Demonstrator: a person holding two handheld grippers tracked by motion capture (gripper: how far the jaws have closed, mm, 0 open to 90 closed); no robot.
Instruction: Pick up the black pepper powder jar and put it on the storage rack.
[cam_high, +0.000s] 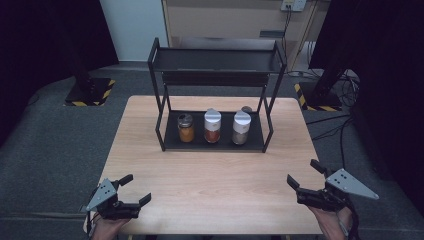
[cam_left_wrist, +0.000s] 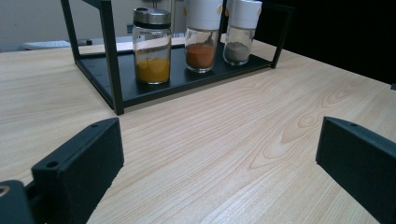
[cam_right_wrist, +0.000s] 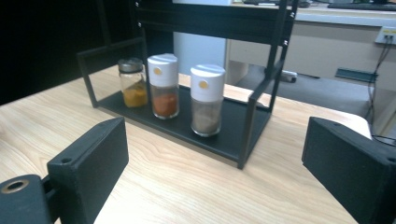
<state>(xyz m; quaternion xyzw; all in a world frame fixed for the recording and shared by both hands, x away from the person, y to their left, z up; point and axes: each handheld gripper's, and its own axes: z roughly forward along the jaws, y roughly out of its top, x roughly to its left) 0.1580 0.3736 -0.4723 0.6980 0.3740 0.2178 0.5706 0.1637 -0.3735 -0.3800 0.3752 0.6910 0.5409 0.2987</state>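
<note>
Here both tools sit at the near edge of the table (cam_high: 210, 165), low in the high view: the left tool (cam_high: 136, 189) at lower left and the right tool (cam_high: 308, 175) at lower right, each with its jaws spread wide and nothing between them, well apart from the black two-tier rack (cam_high: 215, 65) at the middle of the frame. On the rack's lower shelf (cam_left_wrist: 187, 81) three spice jars stand in a row just beside one another: a steel-capped jar of yellow powder (cam_high: 186, 128) on the left, a white-capped jar of red-orange powder (cam_high: 212, 126) in the middle, and a white-capped jar of grey powder (cam_high: 241, 128) on the right. The likeliest trouble, I judge, is the tight spacing: jaws this wide coming in around one jar could catch its neighbour and tip it or push it toward the back of the shelf. In the right gripper view the rack's front post (cam_right_wrist: 254, 126) stands just beside the grey jar (cam_right_wrist: 207, 100), so a reach from that side may strike the frame and shift the whole rack on the table. The upper shelf (cam_high: 215, 60) leaves limited headroom; lifting a jar straight up could knock its cap against it. Smooth glass may also slip from a grip taken too high, near the cap.
</note>
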